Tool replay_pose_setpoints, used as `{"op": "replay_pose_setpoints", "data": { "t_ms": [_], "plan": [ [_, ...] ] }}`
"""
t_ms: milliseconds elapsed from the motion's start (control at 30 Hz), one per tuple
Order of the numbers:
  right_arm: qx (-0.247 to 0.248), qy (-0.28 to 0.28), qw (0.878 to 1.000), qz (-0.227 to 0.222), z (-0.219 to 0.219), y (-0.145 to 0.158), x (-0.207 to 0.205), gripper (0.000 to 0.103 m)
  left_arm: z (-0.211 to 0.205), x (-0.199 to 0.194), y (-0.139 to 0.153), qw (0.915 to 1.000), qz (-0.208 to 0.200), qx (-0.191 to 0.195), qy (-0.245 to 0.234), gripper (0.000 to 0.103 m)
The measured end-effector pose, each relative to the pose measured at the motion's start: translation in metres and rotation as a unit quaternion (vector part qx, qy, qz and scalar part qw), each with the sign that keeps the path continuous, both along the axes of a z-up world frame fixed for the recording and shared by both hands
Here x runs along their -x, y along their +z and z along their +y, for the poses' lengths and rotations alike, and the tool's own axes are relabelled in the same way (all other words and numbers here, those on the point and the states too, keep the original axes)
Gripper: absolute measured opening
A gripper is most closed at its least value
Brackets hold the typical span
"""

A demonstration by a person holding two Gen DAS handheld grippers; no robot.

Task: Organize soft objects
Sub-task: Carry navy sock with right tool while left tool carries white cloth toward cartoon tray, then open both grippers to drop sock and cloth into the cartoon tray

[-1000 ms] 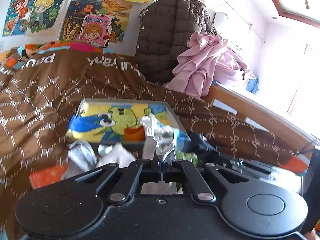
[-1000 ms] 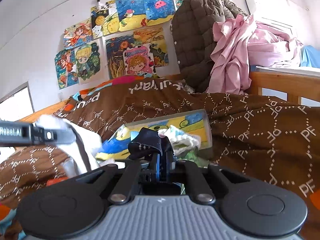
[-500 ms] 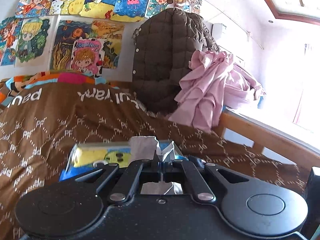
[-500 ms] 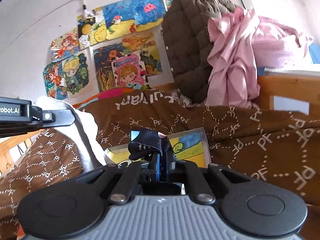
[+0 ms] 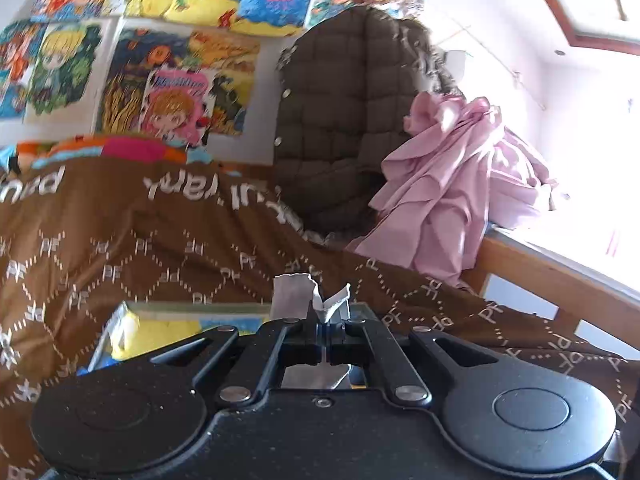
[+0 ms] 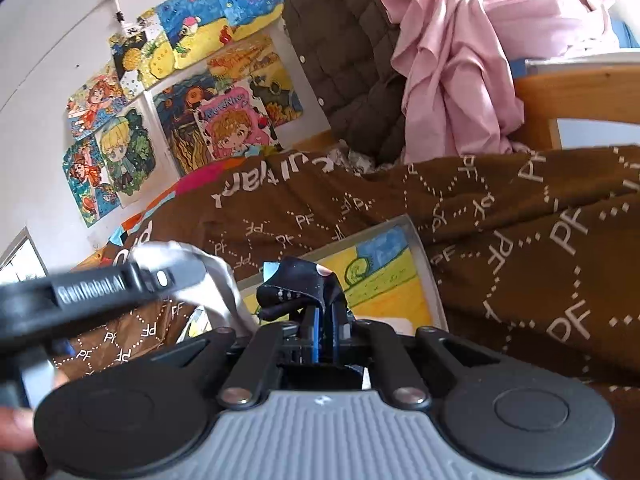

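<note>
At lower centre of the left wrist view, a pale grey cloth (image 5: 294, 294) is pinched in the left claw (image 5: 325, 334); in the right wrist view, a dark dotted sock (image 6: 302, 286) is clamped by the right claw (image 6: 323, 326), above the colourful tray (image 6: 424, 258) on the brown bed cover (image 6: 520, 240)

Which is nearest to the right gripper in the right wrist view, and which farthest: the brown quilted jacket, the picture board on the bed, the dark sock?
1. dark sock, clamped in the right gripper.
2. picture board, lying on the bedcover just beyond.
3. brown quilted jacket, hanging at the far wall.
</note>
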State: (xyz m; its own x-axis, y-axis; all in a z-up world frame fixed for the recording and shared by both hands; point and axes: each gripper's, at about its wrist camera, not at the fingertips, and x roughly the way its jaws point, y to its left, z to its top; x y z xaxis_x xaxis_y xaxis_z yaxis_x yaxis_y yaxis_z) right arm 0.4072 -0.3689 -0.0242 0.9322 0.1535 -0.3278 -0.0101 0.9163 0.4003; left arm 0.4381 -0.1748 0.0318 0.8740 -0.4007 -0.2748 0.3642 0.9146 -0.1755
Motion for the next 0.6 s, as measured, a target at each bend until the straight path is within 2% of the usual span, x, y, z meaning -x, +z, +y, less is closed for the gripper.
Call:
{"op": "replay_pose_setpoints", "data": {
  "t_ms": [233, 467, 600],
  "plan": [
    [-0.017, -0.003, 1.000, 0.026, -0.006, -0.010, -0.006, 0.008, 0.013, -0.021, -0.038, 0.9974, 0.067, 0.007, 0.027, 0.001],
    [-0.014, 0.005, 0.999, 0.042, -0.003, -0.016, -0.012, 0.015, 0.028, -0.034, -0.069, 0.9891, 0.141, 0.025, 0.034, 0.003],
    [-0.008, 0.005, 0.999, 0.049, 0.000, -0.018, -0.013, 0.023, 0.032, -0.037, -0.080, 0.9864, 0.158, 0.027, 0.034, 0.007]
  ]
}}
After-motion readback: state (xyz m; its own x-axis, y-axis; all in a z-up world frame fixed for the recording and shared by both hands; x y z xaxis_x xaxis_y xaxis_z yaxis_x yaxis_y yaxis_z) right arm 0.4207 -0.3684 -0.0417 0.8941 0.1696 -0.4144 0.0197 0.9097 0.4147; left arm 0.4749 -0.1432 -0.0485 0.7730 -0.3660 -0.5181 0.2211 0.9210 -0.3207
